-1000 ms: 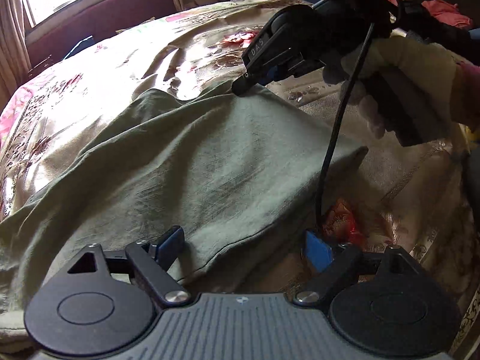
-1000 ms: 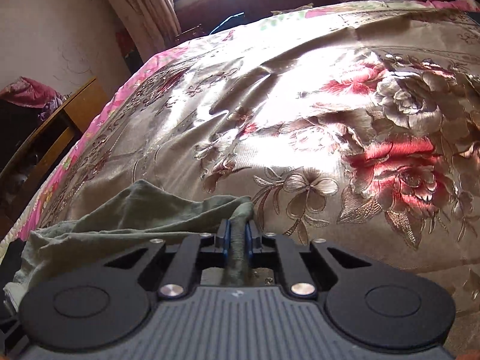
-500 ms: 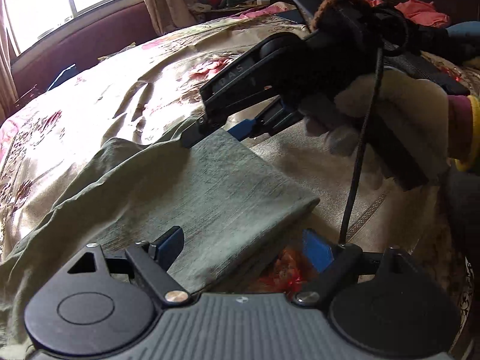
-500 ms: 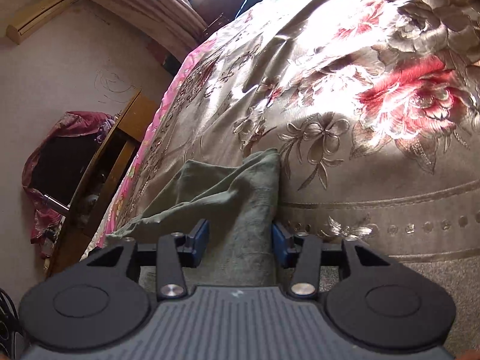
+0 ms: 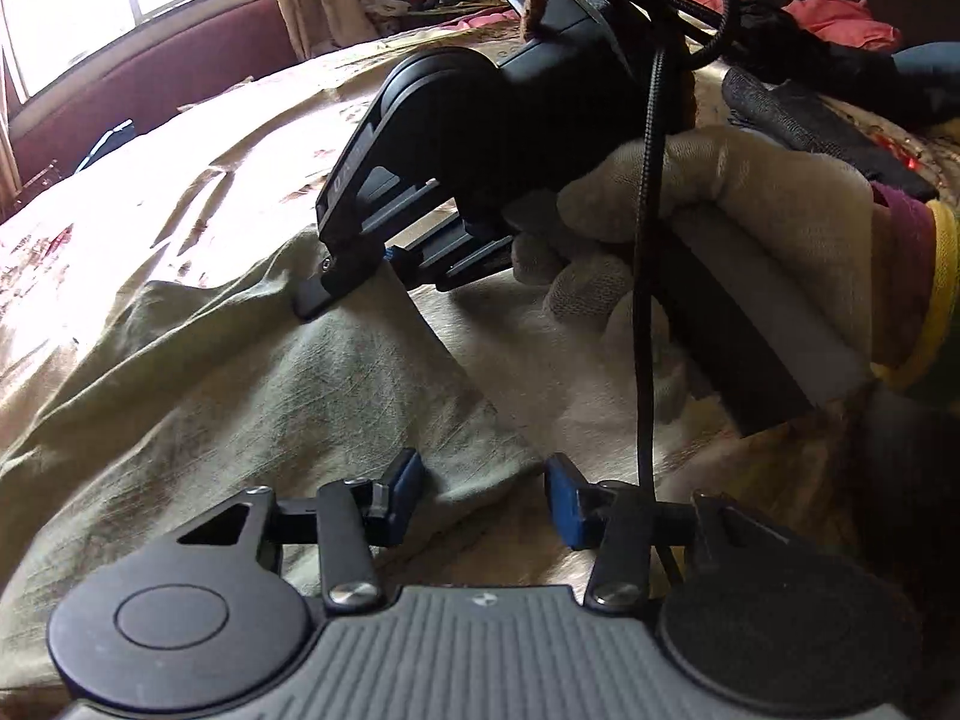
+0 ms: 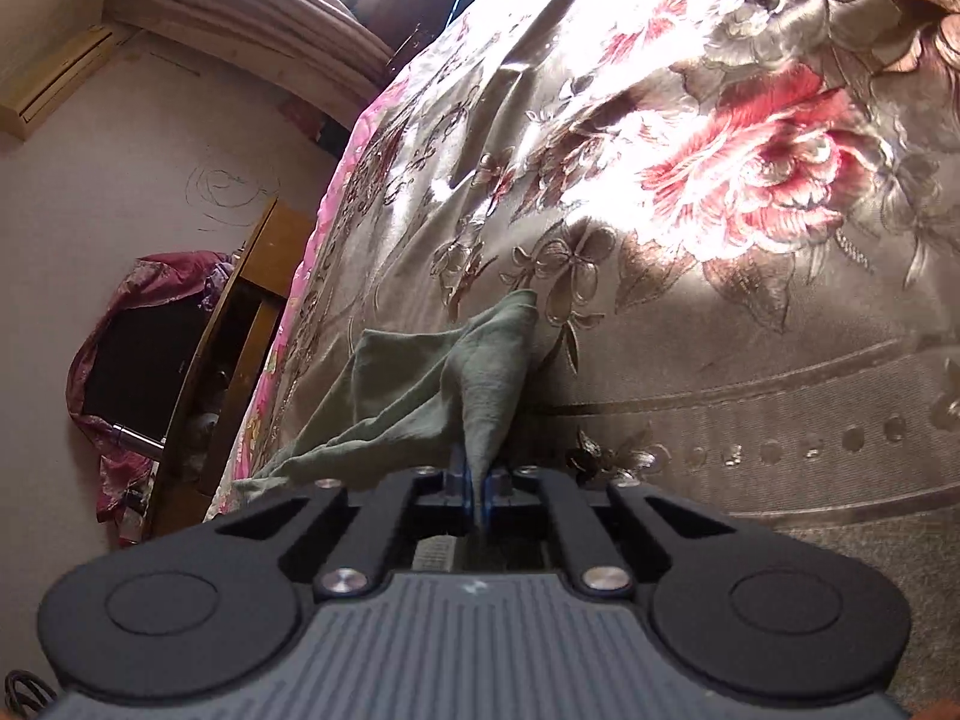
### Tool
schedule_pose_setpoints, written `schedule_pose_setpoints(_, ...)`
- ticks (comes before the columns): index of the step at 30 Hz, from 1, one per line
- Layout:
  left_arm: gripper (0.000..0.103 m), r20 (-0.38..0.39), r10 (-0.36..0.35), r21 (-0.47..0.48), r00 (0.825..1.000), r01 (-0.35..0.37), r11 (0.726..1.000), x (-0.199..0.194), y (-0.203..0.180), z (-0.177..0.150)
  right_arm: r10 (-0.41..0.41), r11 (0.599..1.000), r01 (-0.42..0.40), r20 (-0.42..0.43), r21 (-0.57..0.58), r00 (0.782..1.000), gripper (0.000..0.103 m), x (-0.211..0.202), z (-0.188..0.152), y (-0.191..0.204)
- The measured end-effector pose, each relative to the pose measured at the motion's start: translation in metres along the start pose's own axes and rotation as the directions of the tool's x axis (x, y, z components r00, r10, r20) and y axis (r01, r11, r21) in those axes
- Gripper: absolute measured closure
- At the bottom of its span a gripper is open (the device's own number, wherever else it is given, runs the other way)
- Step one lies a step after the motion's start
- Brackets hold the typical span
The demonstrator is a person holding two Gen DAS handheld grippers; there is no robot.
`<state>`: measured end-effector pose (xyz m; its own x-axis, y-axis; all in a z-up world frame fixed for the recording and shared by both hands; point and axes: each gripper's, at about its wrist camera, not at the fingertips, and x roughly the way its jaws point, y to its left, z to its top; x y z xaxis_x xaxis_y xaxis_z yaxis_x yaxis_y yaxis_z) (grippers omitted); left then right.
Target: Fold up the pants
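Bed: one bed (image 6: 750, 360) is filling both views, wearing a shiny beige satin cover with large red and grey embroidered flowers and a pink edge; sunlight is glaring off it.
Pants: one pair of olive-green pants (image 5: 252, 396) is lying on the bed cover. The cloth is soft and wrinkled, spreading flat across the left and middle of the left wrist view, with a straight edge running diagonally toward the nearer hand-held gripper. In the right wrist view a corner of the fabric is rising into a pointed peak (image 6: 486, 384).
Wooden furniture: one brown wooden piece (image 6: 240, 348) is standing beside the bed, with maroon cloth draped next to it.
Gloved hand: one hand in a pale knit glove (image 5: 720, 228) is gripping the handle of the right tool, a black cable hanging in front of it.
Right hand-held gripper: one (image 6: 477, 492), its blue-padded fingers pressing together on a narrow pinch of the pants; from the left wrist view its black tip (image 5: 336, 282) is touching the far edge of the fabric.
Left hand-held gripper: one (image 5: 486, 495), its two blue fingers standing apart, hovering just over the near corner of the pants, holding nothing.
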<state>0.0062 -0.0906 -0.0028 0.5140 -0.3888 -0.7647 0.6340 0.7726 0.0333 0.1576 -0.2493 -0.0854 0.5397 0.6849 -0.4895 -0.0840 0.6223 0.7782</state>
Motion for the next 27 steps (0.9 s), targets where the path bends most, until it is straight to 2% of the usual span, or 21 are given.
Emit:
schedule_pose_setpoints(3,0.047,0.011,-0.147,-0.008,0.989,0.147,0.989,0.0,-0.027,0.01,-0.074,0.997,0.074,0.027,0.001,0.997,0.1,-0.039,-0.002,-0.016)
schedule_pose_setpoints(7,0.045,0.04,-0.215,0.058,0.976,0.213,0.975,-0.011,-0.059,0.015,-0.148,0.988,0.144,0.088,0.053,0.985,0.1,-0.089,-0.006,-0.04)
schedule_pose_setpoints(10,0.041,0.076,-0.181,0.067,0.981,0.176,0.982,-0.028,-0.052,0.016,-0.187,0.981,0.178,0.137,0.075,0.973,0.099,-0.116,-0.01,-0.045)
schedule_pose_setpoints(13,0.032,0.102,-0.077,0.071,0.992,0.07,0.995,-0.04,-0.033,0.011,-0.209,0.977,0.202,0.12,0.069,0.971,0.096,-0.119,-0.011,-0.042)
schedule_pose_setpoints(15,0.032,0.098,-0.039,0.102,0.994,0.029,0.994,-0.04,-0.028,0.002,-0.231,0.972,0.226,0.103,0.061,0.967,0.092,-0.118,-0.011,-0.04)
schedule_pose_setpoints(18,0.032,0.064,-0.112,0.108,0.992,0.104,0.989,-0.037,-0.035,-0.014,-0.258,0.966,0.254,0.093,0.047,0.962,0.092,-0.115,-0.008,-0.034)
schedule_pose_setpoints(20,0.031,0.064,-0.109,0.142,0.992,0.099,0.985,-0.038,-0.052,-0.02,-0.241,0.967,0.232,0.077,0.106,0.968,0.093,-0.117,-0.005,-0.036)
schedule_pose_setpoints(22,0.03,0.102,-0.06,0.198,0.993,0.039,0.979,-0.038,-0.068,-0.023,-0.215,0.969,0.201,0.091,0.142,0.972,0.095,-0.123,-0.004,-0.034)
schedule_pose_setpoints(24,0.029,0.162,0.007,0.251,0.987,-0.048,0.967,-0.034,-0.09,-0.019,-0.194,0.97,0.174,0.111,0.169,0.975,0.096,-0.13,-0.001,-0.029)
schedule_pose_setpoints(27,0.025,0.231,0.034,0.31,0.972,-0.107,0.945,-0.03,-0.111,-0.015,-0.16,0.969,0.132,0.124,0.208,0.979,0.096,-0.136,0.003,-0.022)
